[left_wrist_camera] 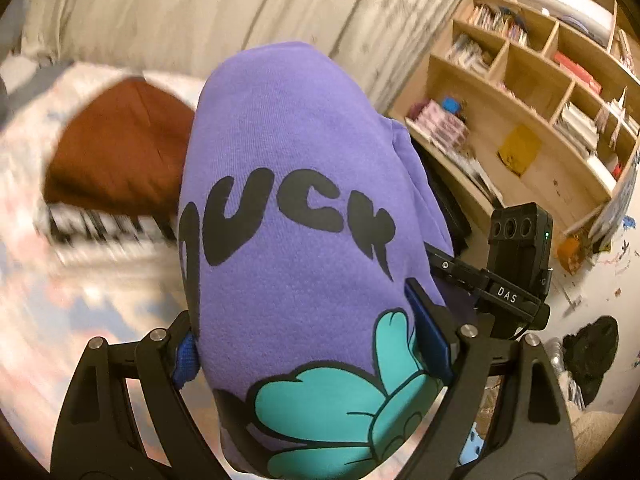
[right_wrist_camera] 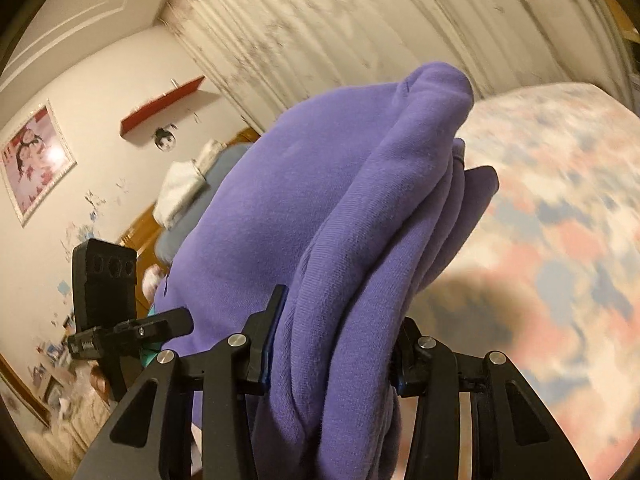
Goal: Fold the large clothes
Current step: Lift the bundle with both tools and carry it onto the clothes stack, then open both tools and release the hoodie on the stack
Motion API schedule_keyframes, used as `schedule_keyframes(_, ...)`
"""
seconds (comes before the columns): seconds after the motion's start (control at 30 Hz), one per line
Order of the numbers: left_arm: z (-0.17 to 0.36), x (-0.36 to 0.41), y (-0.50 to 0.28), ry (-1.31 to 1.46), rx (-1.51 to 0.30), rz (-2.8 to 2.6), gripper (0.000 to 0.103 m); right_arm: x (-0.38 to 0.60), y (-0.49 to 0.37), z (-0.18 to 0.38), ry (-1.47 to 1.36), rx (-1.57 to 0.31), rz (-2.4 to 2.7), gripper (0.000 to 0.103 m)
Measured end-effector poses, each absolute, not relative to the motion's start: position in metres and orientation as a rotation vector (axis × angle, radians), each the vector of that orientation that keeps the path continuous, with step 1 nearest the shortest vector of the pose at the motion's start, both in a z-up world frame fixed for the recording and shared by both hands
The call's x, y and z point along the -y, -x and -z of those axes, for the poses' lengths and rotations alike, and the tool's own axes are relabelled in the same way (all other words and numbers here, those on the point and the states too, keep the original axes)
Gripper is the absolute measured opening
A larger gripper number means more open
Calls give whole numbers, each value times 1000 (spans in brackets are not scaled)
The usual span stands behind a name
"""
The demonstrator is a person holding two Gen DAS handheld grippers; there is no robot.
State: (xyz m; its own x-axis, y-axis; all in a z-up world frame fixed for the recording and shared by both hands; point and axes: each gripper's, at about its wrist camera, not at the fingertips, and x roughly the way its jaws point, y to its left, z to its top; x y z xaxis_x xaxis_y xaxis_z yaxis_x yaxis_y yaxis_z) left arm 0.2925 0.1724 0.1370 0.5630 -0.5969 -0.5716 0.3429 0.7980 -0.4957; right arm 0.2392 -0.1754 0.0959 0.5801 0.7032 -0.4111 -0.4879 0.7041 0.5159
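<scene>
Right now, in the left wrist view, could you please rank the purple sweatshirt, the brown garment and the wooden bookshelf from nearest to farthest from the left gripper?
1. Purple sweatshirt: clamped in the left gripper.
2. Brown garment: on the bed, left.
3. Wooden bookshelf: against the wall, upper right.

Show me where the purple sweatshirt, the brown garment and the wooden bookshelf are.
purple sweatshirt (left_wrist_camera: 288, 152): left wrist view, plain fabric above the black lettering.
brown garment (left_wrist_camera: 120, 152): left wrist view, middle of its top.
wooden bookshelf (left_wrist_camera: 520, 92): left wrist view, a shelf divider.
</scene>
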Motion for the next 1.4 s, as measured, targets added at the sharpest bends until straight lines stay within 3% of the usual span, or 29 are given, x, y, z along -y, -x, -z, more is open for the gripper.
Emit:
schedule_keyframes(0.2,-187,-256,-396,305,-709,530,86,97,-326,-129,-422,-559,-744,41)
schedule_keyframes(0.33,-187,-305,-467,293,-666,502,86,47,-390,-118,-462,-557,-753,41)
schedule_keyframes(0.47,-137,-352,-543,358,-701,467,86,7,-459,-74,-482,-601,-714,41)
schedule_keyframes(0.63,-43,-366,-595,403,-832,412,87,-31,-528,25,-502,-761,-617,42)
schedule_keyframes(0.87,-29,-363,-578,390,-748,395,93,-29,-537,56,-477,-779,-618,61)
schedule_keyframes(1.03,-53,-356,-551,368,-746,321,93,-6,-533,32,-429,-783,-578,83)
schedule_keyframes(1.4,-136,-310,-430,242,-730,245,94,41,-444,-40,-354,-766,-555,83)
